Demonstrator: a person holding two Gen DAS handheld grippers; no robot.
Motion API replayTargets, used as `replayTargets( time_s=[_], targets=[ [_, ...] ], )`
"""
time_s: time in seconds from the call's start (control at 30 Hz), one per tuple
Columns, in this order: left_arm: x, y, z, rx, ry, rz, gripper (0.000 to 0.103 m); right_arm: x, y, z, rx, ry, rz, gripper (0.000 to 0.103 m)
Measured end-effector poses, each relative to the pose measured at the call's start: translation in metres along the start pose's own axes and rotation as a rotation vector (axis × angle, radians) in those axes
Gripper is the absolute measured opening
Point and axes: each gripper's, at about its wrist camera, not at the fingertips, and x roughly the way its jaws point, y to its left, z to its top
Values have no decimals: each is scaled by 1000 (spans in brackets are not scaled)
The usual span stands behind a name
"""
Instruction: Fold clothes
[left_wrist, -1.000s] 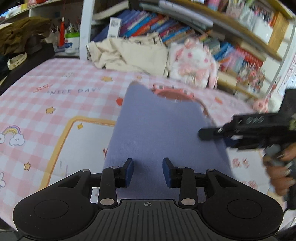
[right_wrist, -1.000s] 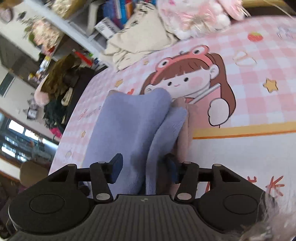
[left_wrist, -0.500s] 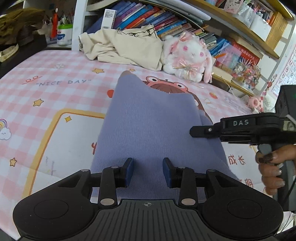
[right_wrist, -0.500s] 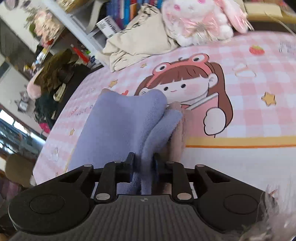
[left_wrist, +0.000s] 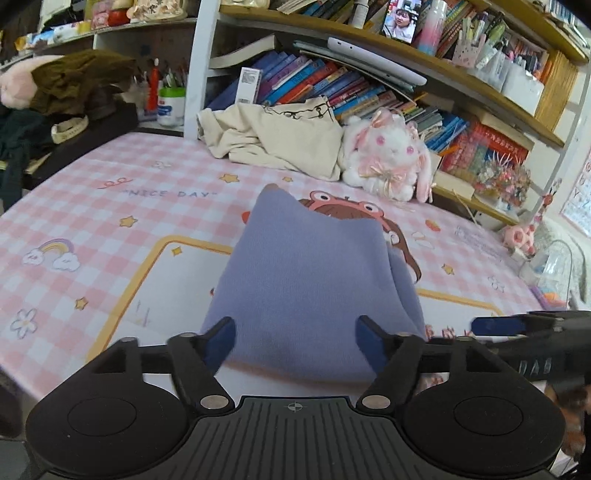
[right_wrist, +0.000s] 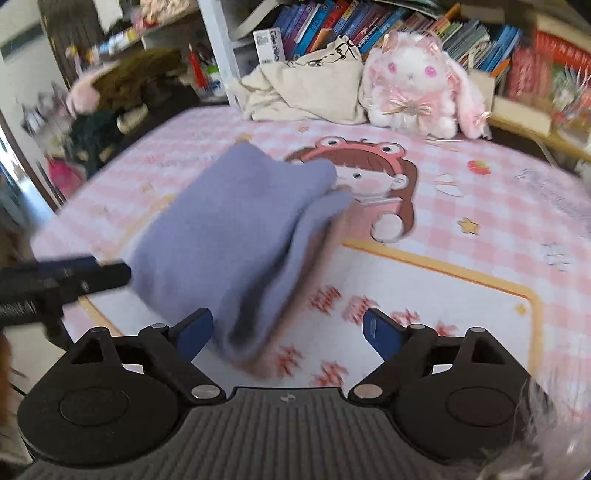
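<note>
Cloth: pink checked tablecloth (left_wrist: 92, 206) with cartoon print, spread under everything.
Left gripper: my left gripper (left_wrist: 295, 338) has its jaws spread wide, nothing between the blue pads (left_wrist: 221, 338); near edge of the garment sits just ahead of the gap, apart from both pads.
Garment: folded lavender garment (left_wrist: 306, 280) lies flat on the cloth, long axis running away from me, far corner peaked over the frog-hat girl print (left_wrist: 347, 208). In the right wrist view it (right_wrist: 229, 236) shows stacked layers, with a pinkish layer at its right edge.
Right gripper: my right gripper (right_wrist: 288, 330) also stands wide apart and grips nothing; garment's near corner lies ahead of the left pad, offset left of the gap's middle. Contact with that pad: cannot tell, frame is blurred.
Background, left to right: cream garment (left_wrist: 273, 140) heaped at the shelf foot, white plush rabbit (left_wrist: 391, 158) just beside it, touching its right side, books (left_wrist: 325, 88) behind.
</note>
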Motion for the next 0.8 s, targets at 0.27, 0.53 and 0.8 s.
replayTargets(
  time_s=[0.27,0.53,0.8],
  targets=[
    [7,4,-4,95,63,-45,89,-1,17,-15,46,24,-54,90],
    [14,39,1,133,111,-148,89,-2,46,-22,195,-10,-148,90],
    [17,67,9,185,150,-230,89,4,73,-32,324,-7,-219,90]
  ],
)
